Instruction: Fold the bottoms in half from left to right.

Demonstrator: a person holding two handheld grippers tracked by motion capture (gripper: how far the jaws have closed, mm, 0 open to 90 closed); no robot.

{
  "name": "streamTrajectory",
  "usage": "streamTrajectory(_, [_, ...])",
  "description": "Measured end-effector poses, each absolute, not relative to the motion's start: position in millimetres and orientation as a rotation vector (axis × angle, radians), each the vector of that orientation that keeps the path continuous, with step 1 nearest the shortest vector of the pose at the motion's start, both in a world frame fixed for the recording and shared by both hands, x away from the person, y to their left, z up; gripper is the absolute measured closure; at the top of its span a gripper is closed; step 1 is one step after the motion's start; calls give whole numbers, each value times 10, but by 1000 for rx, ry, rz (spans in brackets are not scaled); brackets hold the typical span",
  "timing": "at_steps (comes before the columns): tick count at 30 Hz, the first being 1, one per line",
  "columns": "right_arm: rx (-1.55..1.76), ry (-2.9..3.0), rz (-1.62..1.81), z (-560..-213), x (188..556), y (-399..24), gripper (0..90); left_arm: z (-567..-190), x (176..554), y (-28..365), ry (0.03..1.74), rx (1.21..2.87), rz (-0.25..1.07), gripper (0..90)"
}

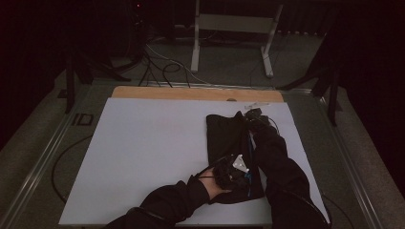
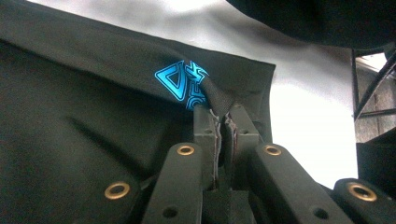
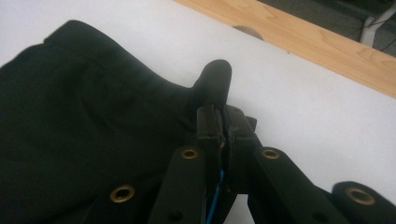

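A black garment (image 1: 228,143) with a blue printed logo (image 2: 183,83) lies folded on the right half of the white table top (image 1: 153,152). My left gripper (image 1: 235,171) sits at the garment's near end, shut on a pinch of its cloth (image 2: 219,100) right beside the logo. My right gripper (image 1: 253,114) is at the garment's far right corner, shut on a fold of the black fabric (image 3: 212,84) that sticks up past the jaw tips. Both dark sleeves (image 1: 282,162) lie over the garment's right side and hide that edge.
A strip of bare wood (image 1: 191,93) runs along the table's far edge. Behind it stand a white metal frame (image 1: 234,28) and loose cables (image 1: 162,67) on the floor. A cable (image 1: 62,162) loops on the floor left of the table.
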State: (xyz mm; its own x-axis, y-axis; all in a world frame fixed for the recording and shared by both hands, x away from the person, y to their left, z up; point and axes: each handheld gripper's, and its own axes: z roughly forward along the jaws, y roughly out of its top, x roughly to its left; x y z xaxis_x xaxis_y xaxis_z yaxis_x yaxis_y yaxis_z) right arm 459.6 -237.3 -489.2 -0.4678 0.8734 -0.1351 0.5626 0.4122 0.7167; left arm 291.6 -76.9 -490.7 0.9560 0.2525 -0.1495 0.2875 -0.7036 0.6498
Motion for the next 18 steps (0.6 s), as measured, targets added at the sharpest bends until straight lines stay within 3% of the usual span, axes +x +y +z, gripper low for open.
streamTrajectory(6, [1238,2188,827,-4920,4603,-2395,837,-4911,2934,-771,385,2372,-100,795])
streamTrajectory(12, [1249,2208,827,-4913,4576,-2408,620,-4860,2896,-742,367,2347,-118,544])
streamTrajectory(18, [1263,2216,846,-4865,4538,-2413,429,-4814,2895,-661,402,2313,-127,396])
